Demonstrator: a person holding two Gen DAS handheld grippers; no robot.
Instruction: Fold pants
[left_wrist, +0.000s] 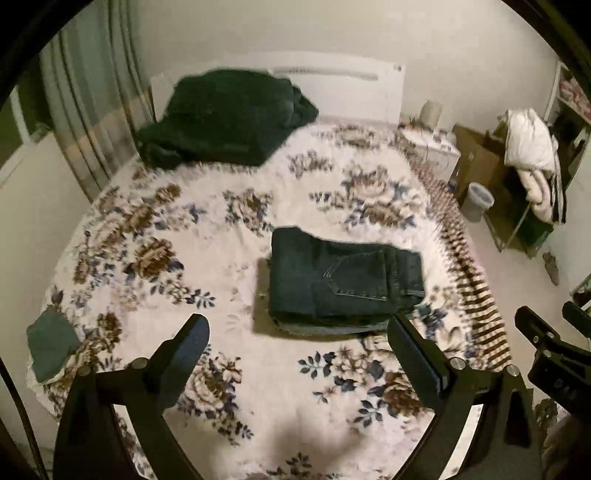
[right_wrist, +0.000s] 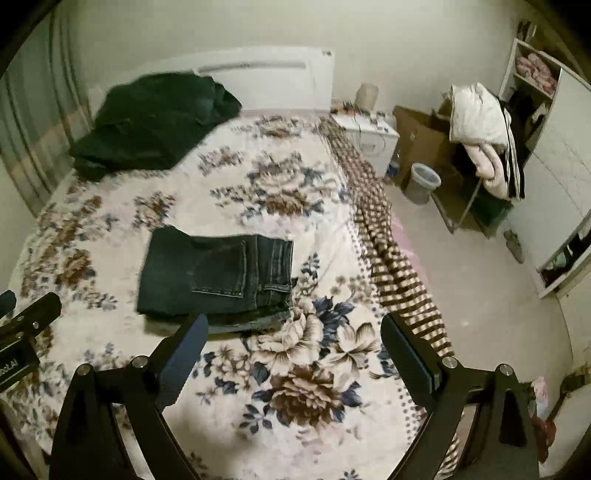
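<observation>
Left wrist view: left gripper (left_wrist: 299, 332) jaws spread wide, nothing between them, hovering over the floral bedspread (left_wrist: 192, 236). Right gripper (right_wrist: 295, 332) likewise wide apart and empty. Folded jeans (left_wrist: 341, 280) lie in a compact stack mid-bed, just beyond the fingertips. Dark clothes pile (left_wrist: 225, 118) sits near the headboard (left_wrist: 340, 92).

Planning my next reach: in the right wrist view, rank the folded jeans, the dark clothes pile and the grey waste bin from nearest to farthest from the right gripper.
From the right gripper:
1. Folded jeans, just ahead, slightly left, on the bedspread.
2. Grey waste bin, on the floor, right of the bed.
3. Dark clothes pile, far left, by the headboard.
</observation>
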